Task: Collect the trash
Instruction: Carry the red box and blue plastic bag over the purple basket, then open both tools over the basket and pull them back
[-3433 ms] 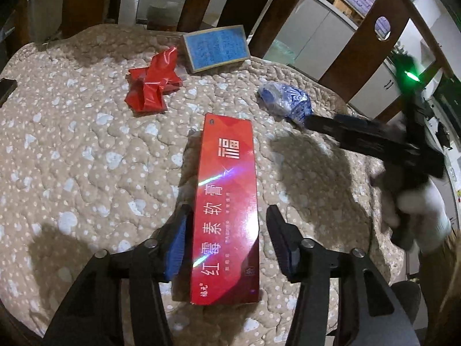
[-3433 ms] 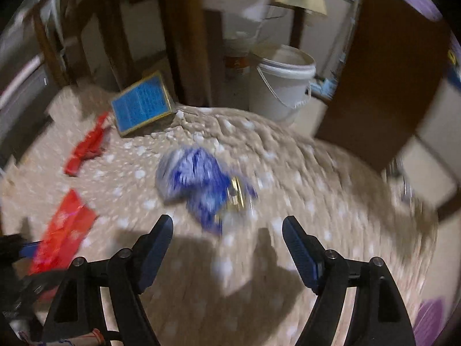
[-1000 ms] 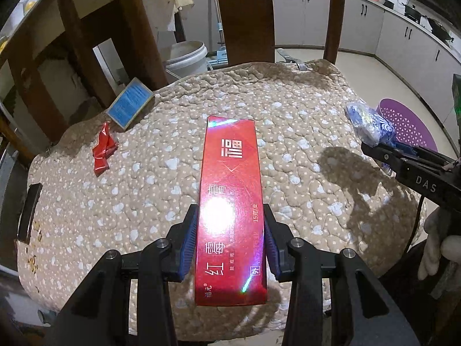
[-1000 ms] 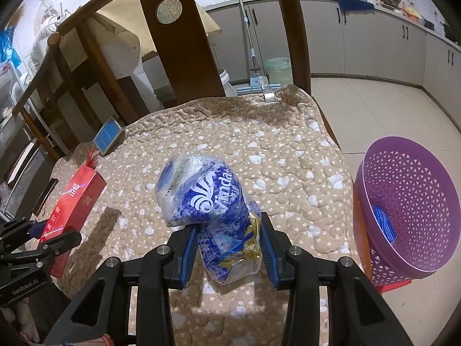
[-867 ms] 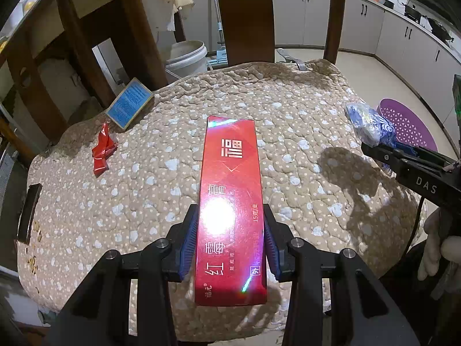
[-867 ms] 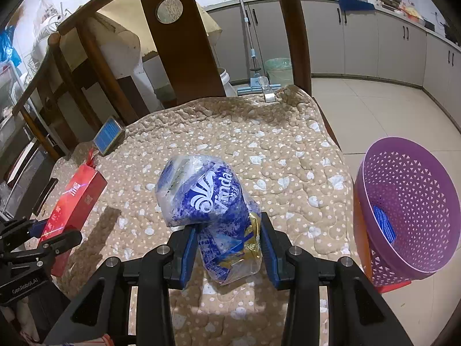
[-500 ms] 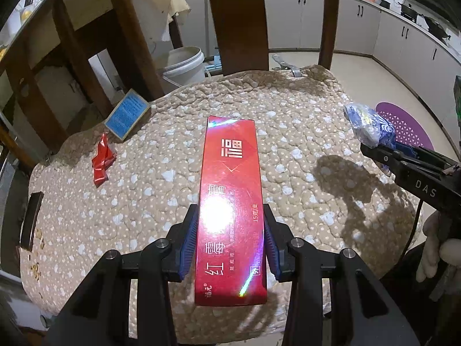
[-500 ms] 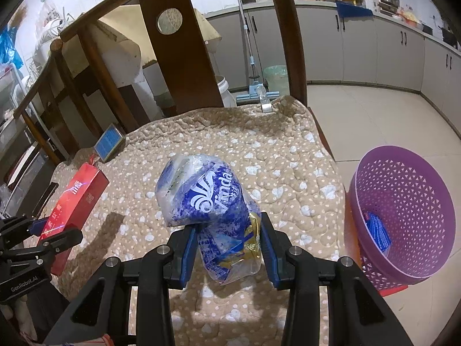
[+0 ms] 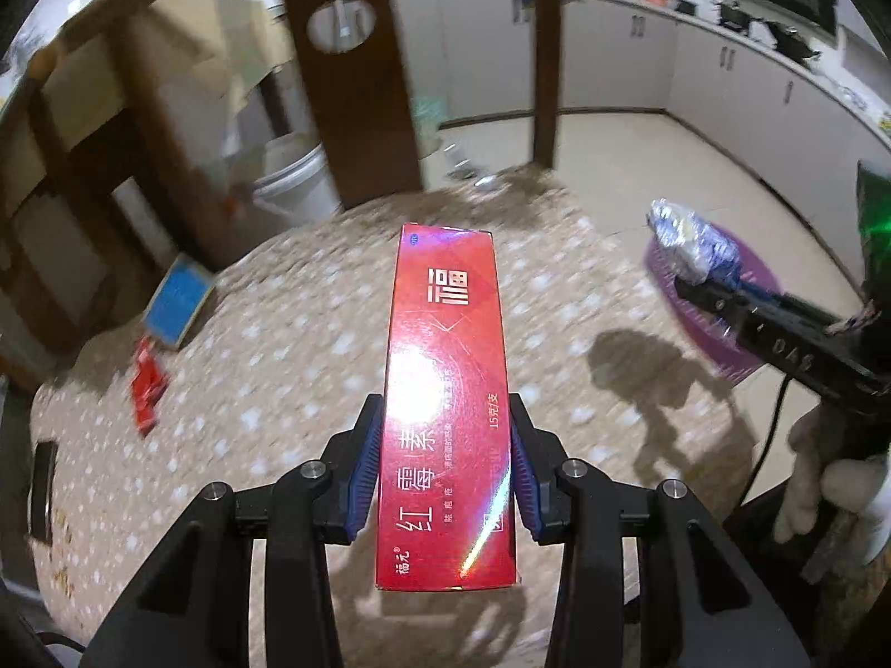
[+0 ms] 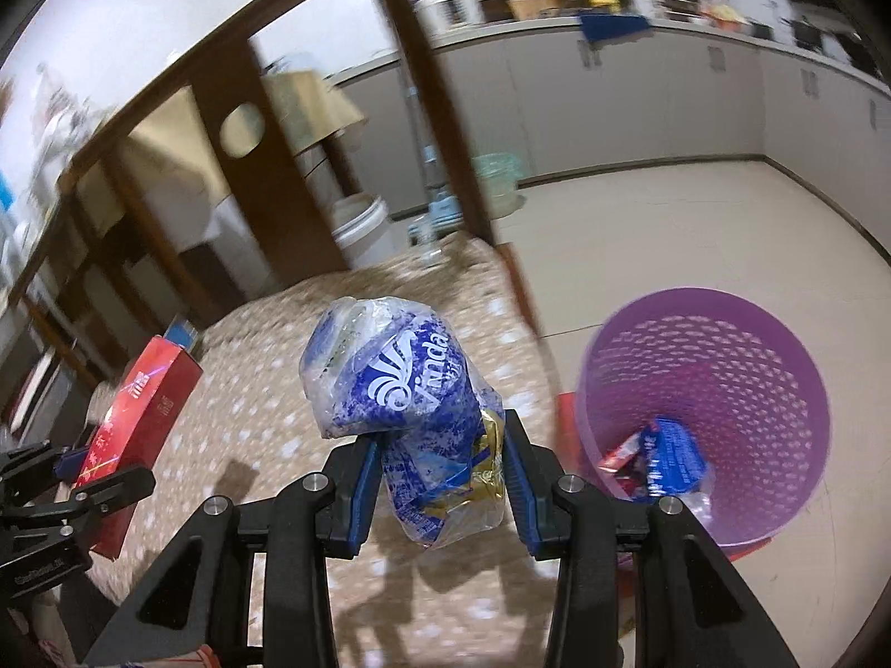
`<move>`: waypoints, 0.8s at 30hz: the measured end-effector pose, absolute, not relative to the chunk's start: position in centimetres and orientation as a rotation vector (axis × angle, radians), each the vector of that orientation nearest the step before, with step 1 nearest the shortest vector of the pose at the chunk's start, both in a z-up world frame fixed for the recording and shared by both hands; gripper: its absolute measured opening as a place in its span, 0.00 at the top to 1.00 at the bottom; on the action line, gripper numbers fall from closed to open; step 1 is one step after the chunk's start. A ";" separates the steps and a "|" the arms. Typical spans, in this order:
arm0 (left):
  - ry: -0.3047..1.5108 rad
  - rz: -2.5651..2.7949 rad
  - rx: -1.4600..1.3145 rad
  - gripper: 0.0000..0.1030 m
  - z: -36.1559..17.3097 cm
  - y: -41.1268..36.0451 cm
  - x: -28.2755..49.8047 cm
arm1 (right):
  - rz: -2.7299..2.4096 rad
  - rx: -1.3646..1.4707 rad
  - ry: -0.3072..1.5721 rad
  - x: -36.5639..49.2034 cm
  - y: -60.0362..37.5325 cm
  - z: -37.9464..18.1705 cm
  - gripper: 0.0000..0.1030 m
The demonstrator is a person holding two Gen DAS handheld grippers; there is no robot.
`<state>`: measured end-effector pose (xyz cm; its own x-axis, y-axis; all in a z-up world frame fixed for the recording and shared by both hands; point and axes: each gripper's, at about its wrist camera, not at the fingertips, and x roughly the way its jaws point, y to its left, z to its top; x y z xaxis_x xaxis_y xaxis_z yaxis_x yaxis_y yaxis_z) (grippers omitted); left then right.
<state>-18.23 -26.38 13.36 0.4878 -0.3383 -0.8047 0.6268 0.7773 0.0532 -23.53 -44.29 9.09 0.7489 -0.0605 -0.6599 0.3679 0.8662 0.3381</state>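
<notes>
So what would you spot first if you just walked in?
Probably the long red box pinched in the left claw above the spotted table cover. Next, the crumpled blue-and-white plastic wrapper squeezed in the right claw, with the purple basket on the floor beside the table.

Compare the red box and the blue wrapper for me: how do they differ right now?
The red box is a rigid, long, flat-sided carton; the blue wrapper is crumpled, translucent plastic with no fixed shape. The box sits in the left gripper, sticking straight out past the pads; the wrapper is in the right gripper, bulging above and sagging below. Both are clamped and off the table.
</notes>
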 end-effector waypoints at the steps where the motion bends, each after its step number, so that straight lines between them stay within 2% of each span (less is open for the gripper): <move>1: 0.873 -0.625 0.361 0.61 13.7 -27.3 -18.2 | -0.265 0.495 0.684 -24.0 -45.2 9.1 0.58; 10: 0.863 -0.829 0.343 0.61 15.0 -35.8 -18.4 | -0.437 0.661 0.629 -28.7 -52.5 8.3 0.58; 19: 0.910 -0.965 0.376 0.61 12.8 -44.7 -19.1 | -0.519 0.787 0.630 -30.9 -56.9 5.9 0.58; 22: 0.915 -1.018 0.390 0.61 12.5 -46.8 -19.5 | -0.536 0.797 0.631 -31.0 -57.7 5.6 0.55; 24: 0.921 -1.031 0.392 0.57 12.4 -47.7 -19.5 | -0.557 0.799 0.635 -30.9 -58.0 5.5 0.52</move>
